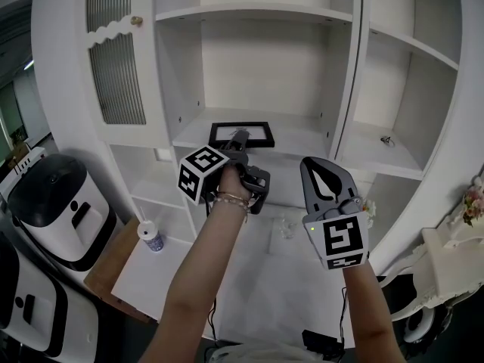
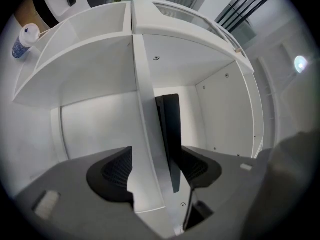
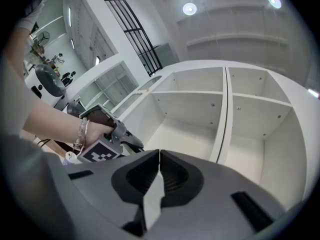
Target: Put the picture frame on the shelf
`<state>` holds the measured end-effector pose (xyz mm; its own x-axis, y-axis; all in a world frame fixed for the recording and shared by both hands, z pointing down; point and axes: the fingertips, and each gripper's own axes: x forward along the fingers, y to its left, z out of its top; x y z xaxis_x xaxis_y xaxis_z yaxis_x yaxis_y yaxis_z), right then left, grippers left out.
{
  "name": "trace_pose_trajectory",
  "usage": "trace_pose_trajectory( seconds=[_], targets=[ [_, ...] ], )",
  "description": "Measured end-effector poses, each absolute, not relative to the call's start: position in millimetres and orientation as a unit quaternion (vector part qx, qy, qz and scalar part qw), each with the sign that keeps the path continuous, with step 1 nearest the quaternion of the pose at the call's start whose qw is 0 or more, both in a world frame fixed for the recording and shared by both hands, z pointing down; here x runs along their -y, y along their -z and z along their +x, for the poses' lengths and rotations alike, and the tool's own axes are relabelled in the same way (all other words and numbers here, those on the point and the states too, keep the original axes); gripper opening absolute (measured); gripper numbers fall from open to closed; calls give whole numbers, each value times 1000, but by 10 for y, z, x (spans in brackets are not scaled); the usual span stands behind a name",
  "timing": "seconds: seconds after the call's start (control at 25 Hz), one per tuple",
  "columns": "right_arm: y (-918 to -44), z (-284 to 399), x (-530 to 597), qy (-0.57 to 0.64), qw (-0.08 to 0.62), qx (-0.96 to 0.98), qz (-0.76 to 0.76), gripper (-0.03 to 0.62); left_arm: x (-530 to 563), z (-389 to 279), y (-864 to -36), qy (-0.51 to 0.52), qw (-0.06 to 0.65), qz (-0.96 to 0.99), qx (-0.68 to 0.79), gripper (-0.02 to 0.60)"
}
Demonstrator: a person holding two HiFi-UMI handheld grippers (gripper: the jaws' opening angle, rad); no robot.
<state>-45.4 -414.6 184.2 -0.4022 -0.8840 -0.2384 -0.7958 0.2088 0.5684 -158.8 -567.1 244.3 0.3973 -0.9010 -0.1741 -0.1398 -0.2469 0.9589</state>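
Observation:
A black picture frame [image 1: 259, 134] lies flat on the middle shelf [image 1: 306, 141] of the white cabinet. My left gripper [image 1: 240, 138] reaches to the frame's front edge, turned on its side. In the left gripper view the frame [image 2: 170, 134] shows edge-on as a dark slab between the jaws of my left gripper [image 2: 157, 156]. It lies close to one pad [image 2: 200, 169], with a clear gap to the other pad, so the jaws stand open. My right gripper [image 1: 324, 171] hovers lower right, in front of the cabinet, shut [image 3: 159, 159] with nothing in it.
A small patterned bottle [image 1: 150, 236] stands on a low surface at the left, beside black-and-white appliances [image 1: 53, 203]. A ribbed-glass cabinet door [image 1: 113, 51] is upper left. A small object [image 1: 386, 140] lies on the right shelf. White ornate furniture [image 1: 454, 255] stands at the right.

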Motion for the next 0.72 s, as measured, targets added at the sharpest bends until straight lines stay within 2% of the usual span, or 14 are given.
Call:
trace_pose_trajectory(
  seconds=[0.36,0.72],
  targets=[
    [-1867,-419,4154,321,75,772,544,11,5869,-1584,-2455,379,479,690,387,291],
    [-1880,-436,4179,315,66,776,543,11,5617,-1687,-2426,378,428,734,367,294]
  ],
)
